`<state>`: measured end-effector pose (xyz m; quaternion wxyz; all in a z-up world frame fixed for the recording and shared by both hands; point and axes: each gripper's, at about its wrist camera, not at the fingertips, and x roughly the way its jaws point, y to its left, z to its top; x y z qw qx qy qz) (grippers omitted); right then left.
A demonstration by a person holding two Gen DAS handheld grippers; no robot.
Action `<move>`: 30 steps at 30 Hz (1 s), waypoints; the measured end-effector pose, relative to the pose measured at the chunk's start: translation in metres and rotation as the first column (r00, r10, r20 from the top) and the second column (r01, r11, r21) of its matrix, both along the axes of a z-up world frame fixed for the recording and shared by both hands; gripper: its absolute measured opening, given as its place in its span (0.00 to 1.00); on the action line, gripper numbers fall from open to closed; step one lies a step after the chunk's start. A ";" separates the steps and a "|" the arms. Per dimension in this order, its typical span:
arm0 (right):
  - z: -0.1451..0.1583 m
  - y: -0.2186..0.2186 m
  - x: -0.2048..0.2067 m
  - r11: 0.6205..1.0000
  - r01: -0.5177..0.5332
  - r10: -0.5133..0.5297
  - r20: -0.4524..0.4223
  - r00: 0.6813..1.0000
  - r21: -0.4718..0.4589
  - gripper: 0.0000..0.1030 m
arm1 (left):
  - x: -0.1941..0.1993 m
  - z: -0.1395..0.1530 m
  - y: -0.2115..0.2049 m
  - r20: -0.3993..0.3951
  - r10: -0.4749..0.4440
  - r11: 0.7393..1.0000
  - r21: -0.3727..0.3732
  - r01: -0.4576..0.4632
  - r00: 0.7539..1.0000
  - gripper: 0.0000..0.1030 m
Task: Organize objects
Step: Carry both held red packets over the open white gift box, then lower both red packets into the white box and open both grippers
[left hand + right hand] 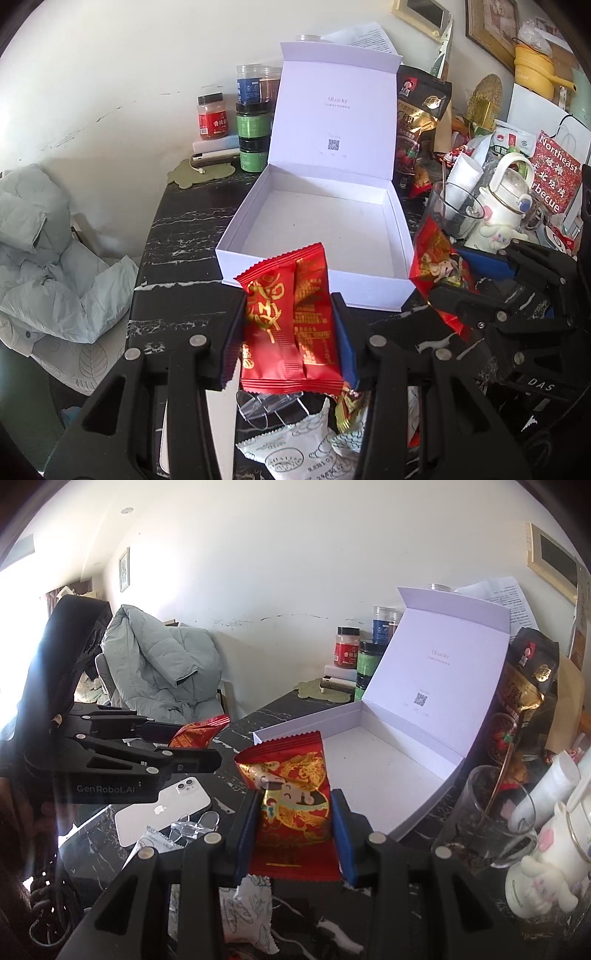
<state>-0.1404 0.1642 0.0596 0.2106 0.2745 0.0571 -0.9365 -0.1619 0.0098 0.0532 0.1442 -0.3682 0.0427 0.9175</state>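
Left gripper [290, 332] clamped on a red snack packet [291, 325]; right gripper [293, 830] clamped on another red packet [291, 805]. Both held above the dark worktop [184, 236], open white box [317, 225] at twelve o'clock.

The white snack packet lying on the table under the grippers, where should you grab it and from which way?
Probably by its crimped top edge, coming down from above. The white snack packet lies flat on the black table, so its thin sealed edge is the easiest part for the fingers to pinch. Both grippers hold red packets, so one must let go first.
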 end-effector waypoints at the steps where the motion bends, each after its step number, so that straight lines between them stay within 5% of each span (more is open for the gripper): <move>1: 0.001 0.001 -0.004 1.000 -0.001 0.001 -0.005 1.000 0.005 0.37 | -0.005 0.000 0.001 0.003 -0.003 1.000 0.000 0.003 1.000 0.41; 15: 0.016 0.016 -0.065 0.994 0.041 -0.035 -0.063 0.997 0.106 0.37 | -0.068 0.011 0.030 -0.025 -0.088 0.996 -0.035 0.087 0.996 0.41; 30: 0.013 0.044 -0.142 0.978 0.184 -0.190 0.060 0.980 0.097 0.37 | -0.141 0.006 0.050 0.006 -0.120 0.992 -0.034 0.120 0.993 0.41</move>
